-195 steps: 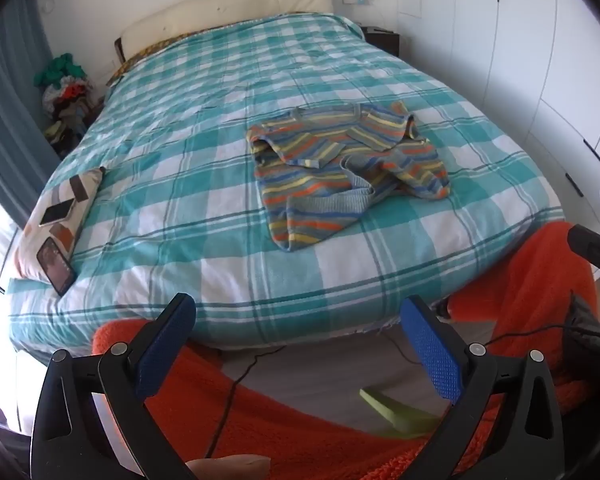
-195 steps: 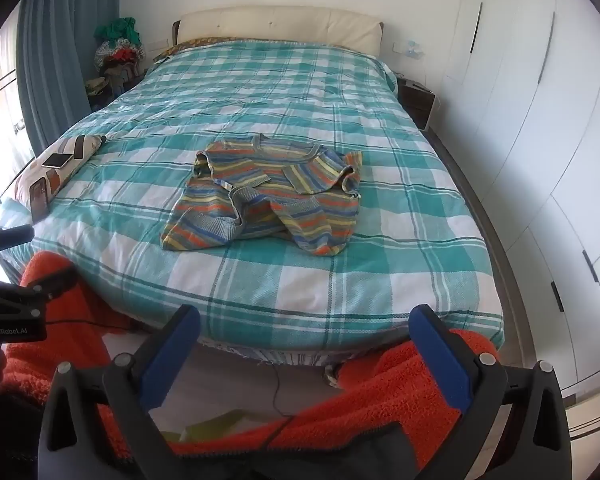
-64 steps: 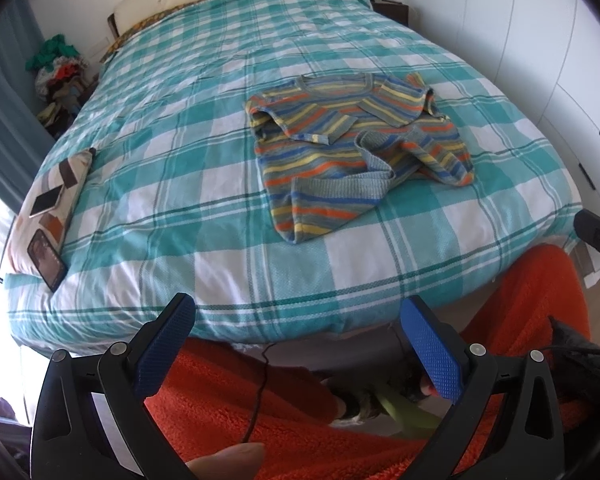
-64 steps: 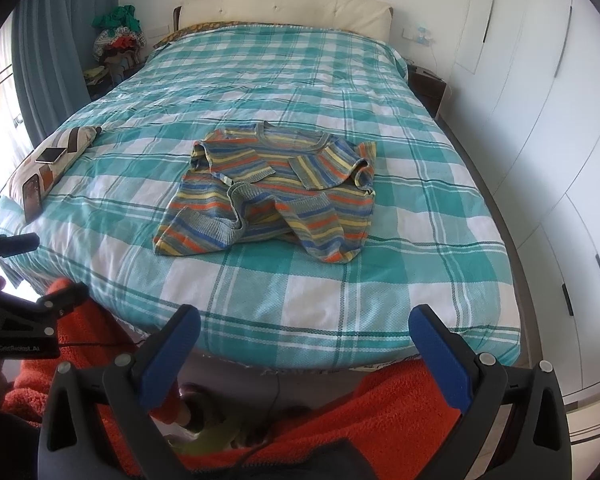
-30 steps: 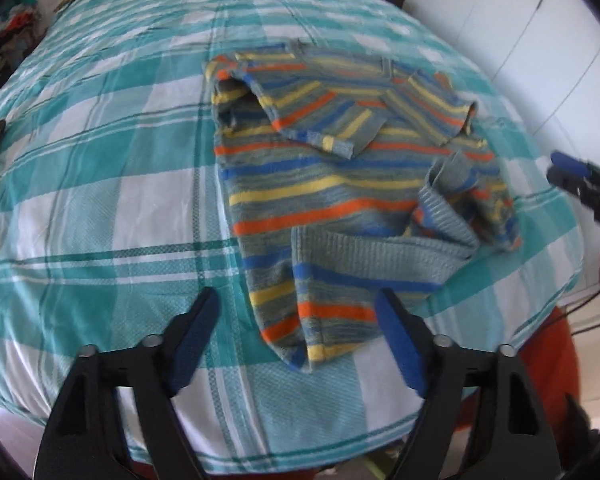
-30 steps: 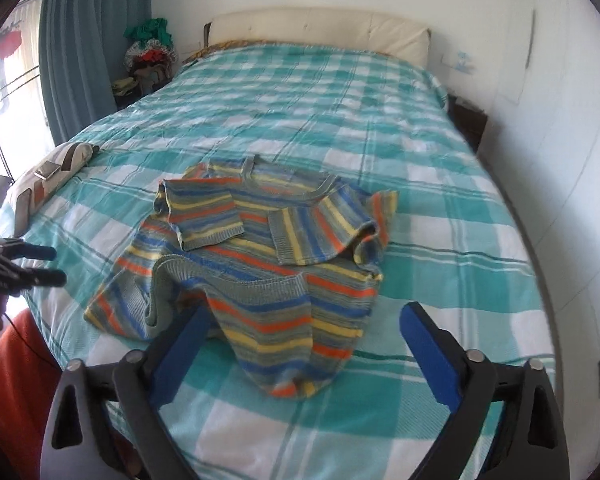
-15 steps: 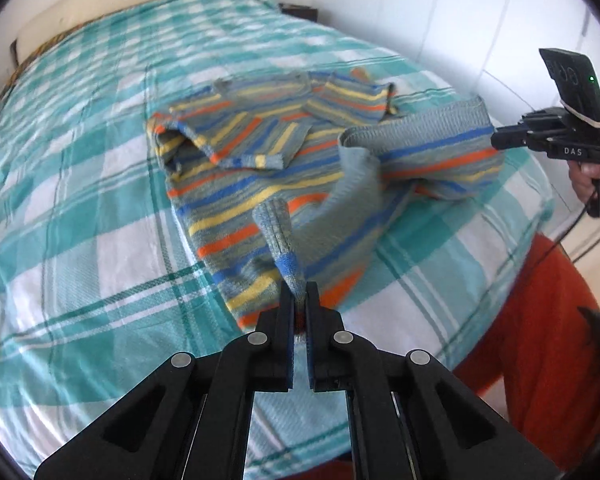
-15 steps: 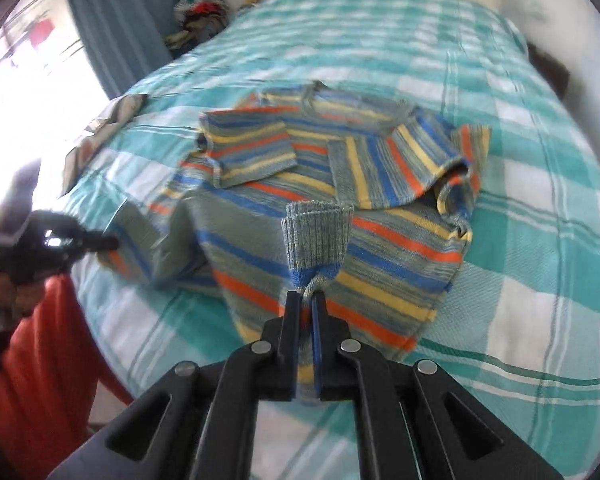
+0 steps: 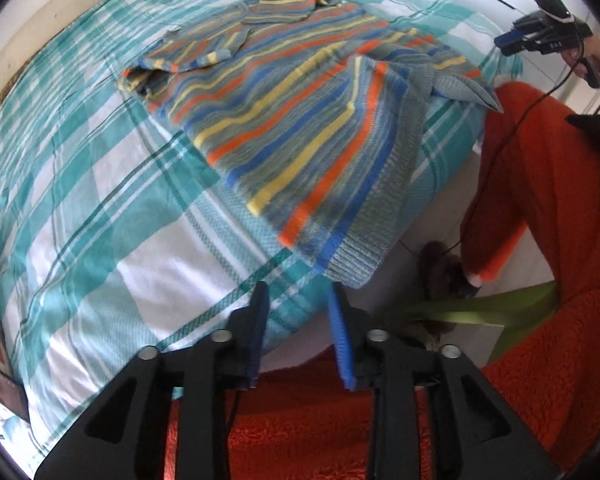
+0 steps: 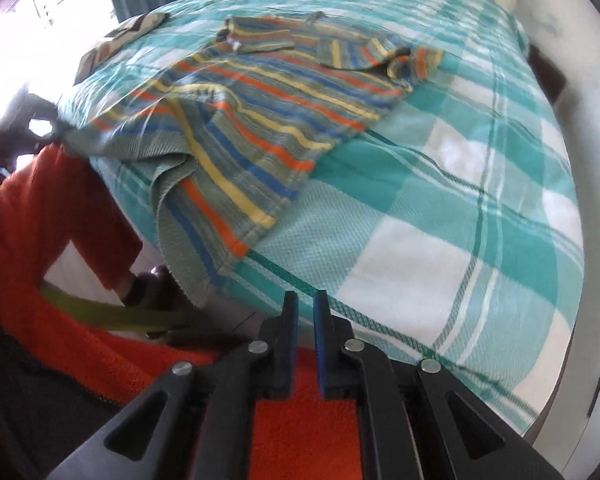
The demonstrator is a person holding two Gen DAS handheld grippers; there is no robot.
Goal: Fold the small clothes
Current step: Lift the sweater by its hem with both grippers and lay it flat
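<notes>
I hold my left gripper (image 9: 298,304) over the near edge of the bed (image 9: 112,216), and its jaws are opening with nothing between them; the blue pads stand apart above the checked cover. The striped sweater (image 9: 300,120) lies spread on the bed, its ribbed hem hanging over the bed's near edge just beyond my left fingertips, not touching them. One hem corner sticks out past the bed's edge on the side toward my right gripper (image 9: 512,42), which shows far off in the left view, above the orange fleece (image 9: 540,200) I wear. In the right view my right gripper (image 10: 306,300) also hangs at the bed's near edge, its jaws opening by a narrow gap with only air between the pads. From there the sweater (image 10: 260,120) lies on the bed's near corner, with the folded sleeves at its far end toward the head of the bed and the hem drooping over the edge beside my orange sleeve (image 10: 52,220). A green strap (image 10: 112,316) lies on the floor below the bed's edge. The pictures are blurred by motion, so finer folds in the sweater I cannot tell.
</notes>
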